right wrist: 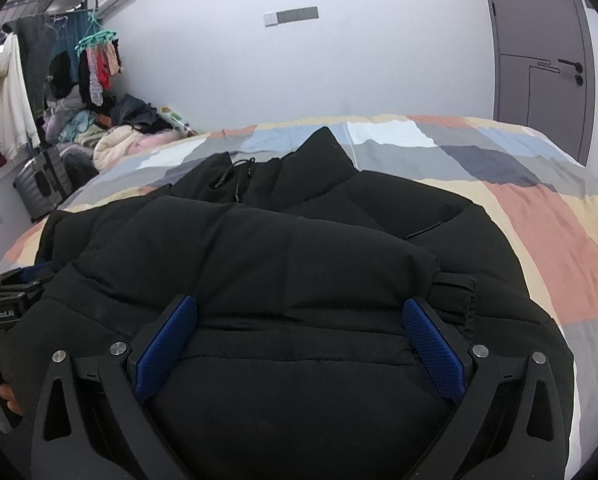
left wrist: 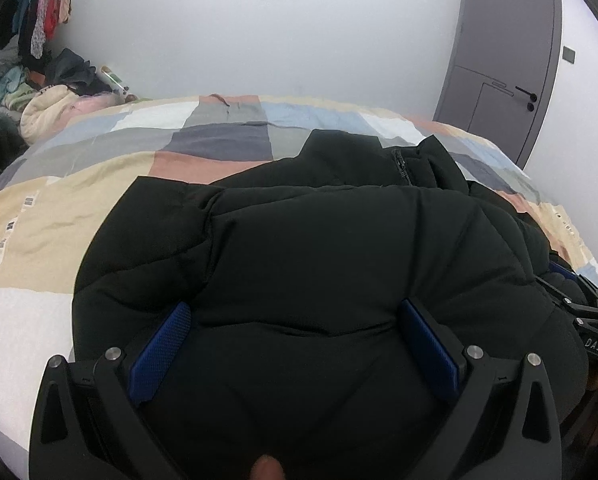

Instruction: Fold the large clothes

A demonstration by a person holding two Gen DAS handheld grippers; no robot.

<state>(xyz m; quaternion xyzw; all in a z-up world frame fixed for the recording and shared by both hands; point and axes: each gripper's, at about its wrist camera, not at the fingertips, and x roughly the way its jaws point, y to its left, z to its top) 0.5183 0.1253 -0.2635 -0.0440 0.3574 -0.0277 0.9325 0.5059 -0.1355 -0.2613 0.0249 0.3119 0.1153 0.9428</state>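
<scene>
A black puffer jacket (left wrist: 319, 248) lies bunched on the bed, collar and zipper pointing to the far wall. My left gripper (left wrist: 295, 308) is open, its blue pads (left wrist: 161, 356) spread wide over the near padded edge of the jacket. In the right wrist view the same jacket (right wrist: 283, 264) fills the foreground with a cuff (right wrist: 455, 292) lying at its right. My right gripper (right wrist: 301, 302) is open too, blue pads (right wrist: 435, 352) wide apart with jacket fabric bulging between them. Each gripper's body shows at the edge of the other's view: right gripper (left wrist: 579, 312), left gripper (right wrist: 3, 312).
The bed has a patchwork cover (left wrist: 59, 216) of beige, pink, grey and blue squares. A heap of clothes (right wrist: 99, 132) and a hanging rack stand at the far left by a dark suitcase (right wrist: 43, 184). A grey door (left wrist: 503, 60) is at the far right.
</scene>
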